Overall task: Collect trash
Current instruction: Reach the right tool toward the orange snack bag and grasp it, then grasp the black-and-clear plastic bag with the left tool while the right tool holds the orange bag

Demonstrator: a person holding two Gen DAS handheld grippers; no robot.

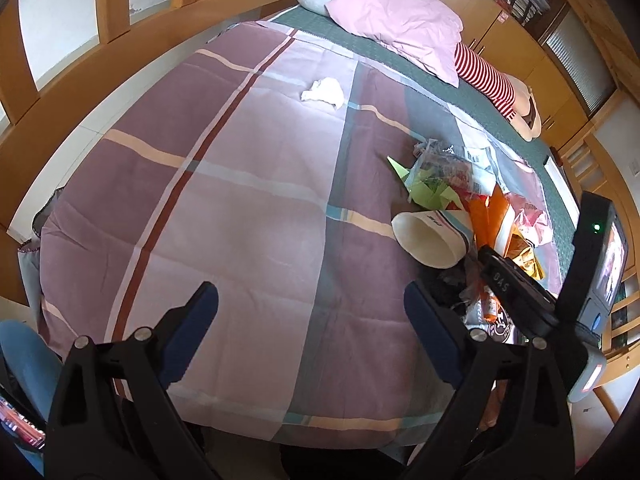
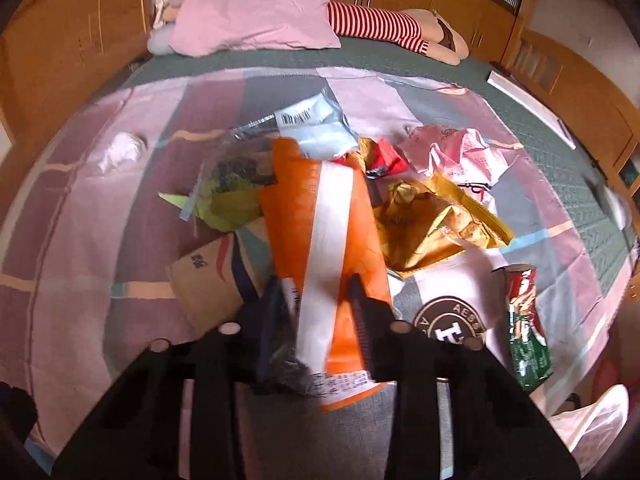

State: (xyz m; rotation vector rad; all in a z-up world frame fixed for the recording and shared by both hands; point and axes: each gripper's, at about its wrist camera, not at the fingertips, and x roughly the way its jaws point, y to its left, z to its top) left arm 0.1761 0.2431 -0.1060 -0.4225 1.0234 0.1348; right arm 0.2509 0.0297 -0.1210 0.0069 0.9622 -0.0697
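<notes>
Trash pickup is mid-grab: the right claw (image 2: pixel 316 300) pinches the orange wrapper (image 2: pixel 320 216), lifted over the pile ahead of it. Spread and empty, the left claw (image 1: pixel 312 320) hovers beside the heap (image 1: pixel 460 200); next, I judge, carry the wrapper away without snagging neighbours.

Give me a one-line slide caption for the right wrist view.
Right gripper clamps an orange-and-white wrapper above mixed trash on the plaid bedspread.

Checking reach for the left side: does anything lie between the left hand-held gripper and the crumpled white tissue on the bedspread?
Nothing visible does. The left hand-held gripper is open over bare bedspread, and the crumpled white tissue lies alone farther up it. The paper cup and wrapper pile sit off to the right of that line.
</notes>
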